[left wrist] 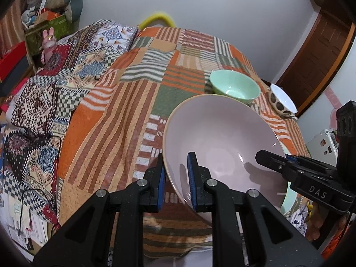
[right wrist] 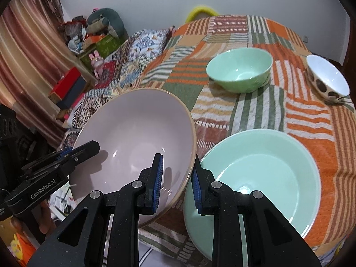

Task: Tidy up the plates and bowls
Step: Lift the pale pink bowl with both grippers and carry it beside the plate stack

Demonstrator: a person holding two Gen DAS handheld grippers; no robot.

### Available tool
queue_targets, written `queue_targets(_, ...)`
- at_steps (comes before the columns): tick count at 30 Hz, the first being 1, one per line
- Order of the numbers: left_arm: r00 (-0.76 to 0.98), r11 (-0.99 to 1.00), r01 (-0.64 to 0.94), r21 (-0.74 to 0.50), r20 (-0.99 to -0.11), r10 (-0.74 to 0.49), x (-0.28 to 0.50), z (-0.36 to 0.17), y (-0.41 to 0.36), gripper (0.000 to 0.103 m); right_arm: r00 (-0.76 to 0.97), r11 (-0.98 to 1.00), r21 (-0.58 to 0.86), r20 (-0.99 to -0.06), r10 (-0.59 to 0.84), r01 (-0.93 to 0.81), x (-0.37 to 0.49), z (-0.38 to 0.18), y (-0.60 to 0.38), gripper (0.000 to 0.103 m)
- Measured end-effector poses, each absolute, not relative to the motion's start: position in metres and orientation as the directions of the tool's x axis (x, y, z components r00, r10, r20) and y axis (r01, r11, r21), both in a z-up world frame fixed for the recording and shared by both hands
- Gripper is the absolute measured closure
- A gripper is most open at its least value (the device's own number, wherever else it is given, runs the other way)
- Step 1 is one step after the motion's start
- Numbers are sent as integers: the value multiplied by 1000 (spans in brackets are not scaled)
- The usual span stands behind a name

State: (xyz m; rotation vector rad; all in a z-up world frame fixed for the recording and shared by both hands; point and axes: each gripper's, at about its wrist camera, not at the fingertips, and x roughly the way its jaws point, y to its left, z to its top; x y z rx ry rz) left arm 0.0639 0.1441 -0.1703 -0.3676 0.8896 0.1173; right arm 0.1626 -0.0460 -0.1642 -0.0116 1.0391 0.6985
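Observation:
A large pale pink bowl [left wrist: 222, 138] [right wrist: 138, 138] is held tilted above the patterned bedspread. My left gripper [left wrist: 175, 162] straddles its left rim, one finger inside and one outside, closed on it. My right gripper [right wrist: 178, 164] straddles its right rim the same way. The left gripper shows in the right wrist view [right wrist: 84, 149], the right gripper in the left wrist view [left wrist: 269, 158]. A large mint green plate-bowl [right wrist: 267, 169] lies just right of the pink bowl. A smaller mint bowl [right wrist: 240, 69] [left wrist: 234, 86] and a white bowl with brown spots [right wrist: 327, 82] [left wrist: 281, 100] stand farther back.
The orange, green and white striped bedspread [right wrist: 255, 115] covers the surface. A patchwork blanket [left wrist: 66, 71] lies to the left. Boxes, a pink bunny toy [left wrist: 49, 42] and clutter stand at the far left. A wooden door [left wrist: 318, 51] is at the right.

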Motion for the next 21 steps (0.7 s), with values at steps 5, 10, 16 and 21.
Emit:
queue_targets(5,604,925,-267,-269,-795,-57,66,-185,152,85,287,787,308,-810,511,-535,164,-174,-36,80)
queue_targets(10,583,917,-288,-277,-810,-61,68,-200,161,85,263,786,299,-828,496,-542,167,-185,-26,80)
queue_targets(16,556,910,-309,-276,-829,-62,71,-215,170,85,239,783,286,-846,477,-552,172,-197,-15,80)
queue_targets(21,540,908,-320,-271,-840,-61,73,-225,173,85,220,783,276,-860,460,-557,174,-207,-9,80)
